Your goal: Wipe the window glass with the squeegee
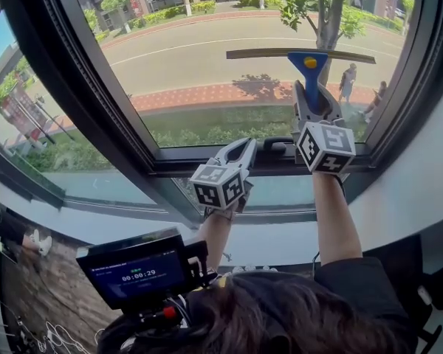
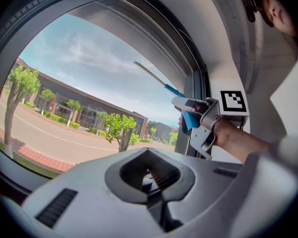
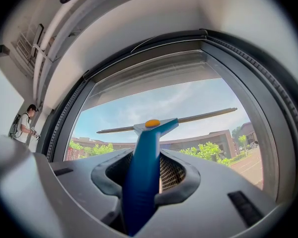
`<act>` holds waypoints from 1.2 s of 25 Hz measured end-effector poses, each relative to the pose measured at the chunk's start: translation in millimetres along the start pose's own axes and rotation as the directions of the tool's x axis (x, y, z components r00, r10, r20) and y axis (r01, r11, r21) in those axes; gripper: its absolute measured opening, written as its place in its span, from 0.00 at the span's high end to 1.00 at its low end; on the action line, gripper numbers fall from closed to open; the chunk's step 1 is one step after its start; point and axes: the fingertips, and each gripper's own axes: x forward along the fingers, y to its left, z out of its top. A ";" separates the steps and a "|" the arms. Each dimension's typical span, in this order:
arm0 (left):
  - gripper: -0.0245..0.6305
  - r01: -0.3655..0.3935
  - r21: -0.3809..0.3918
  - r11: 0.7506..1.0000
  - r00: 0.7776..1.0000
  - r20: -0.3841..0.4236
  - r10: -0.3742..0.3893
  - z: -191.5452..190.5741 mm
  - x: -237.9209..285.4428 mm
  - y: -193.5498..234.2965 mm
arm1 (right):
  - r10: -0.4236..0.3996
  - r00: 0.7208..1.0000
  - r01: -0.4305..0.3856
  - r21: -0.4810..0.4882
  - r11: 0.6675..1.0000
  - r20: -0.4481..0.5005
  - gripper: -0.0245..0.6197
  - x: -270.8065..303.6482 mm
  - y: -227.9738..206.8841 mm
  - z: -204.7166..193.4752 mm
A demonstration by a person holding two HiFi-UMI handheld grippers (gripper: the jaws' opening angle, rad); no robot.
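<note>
right gripper (image 3: 148,175) clamps squeegee (image 3: 151,130) handle; blade crosses window glass (image 3: 188,95) above.

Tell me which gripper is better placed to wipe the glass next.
Right. The right gripper is shut on the blue squeegee handle, its blade at the window glass. The left gripper is shut on nothing, low by the frame.

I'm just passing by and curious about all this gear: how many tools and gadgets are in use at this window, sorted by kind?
squeegee: 1
handheld grippers: 2, the left gripper with jaws shut and empty, the right gripper with jaws shut on the squeegee
small screen: 1
Total: 4
</note>
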 end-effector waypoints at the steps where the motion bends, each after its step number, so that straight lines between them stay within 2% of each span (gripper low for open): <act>1: 0.96 0.001 -0.001 1.000 1.000 -0.002 -0.001 -0.6 -0.1 -0.5 | -0.001 1.000 0.001 0.004 1.000 -0.006 0.76 -1.8 0.1 -3.0; 17: 0.96 0.001 -0.018 1.000 1.000 -0.029 -0.001 -12.3 -1.7 -4.4 | -0.003 0.993 0.007 0.030 1.000 -0.120 0.76 -28.5 2.1 -54.1; 30: 0.96 -0.002 -0.036 0.999 0.999 -0.036 0.001 -19.6 -4.0 -1.7 | -0.007 0.975 0.020 0.055 0.998 -0.223 0.76 -49.7 1.4 -104.4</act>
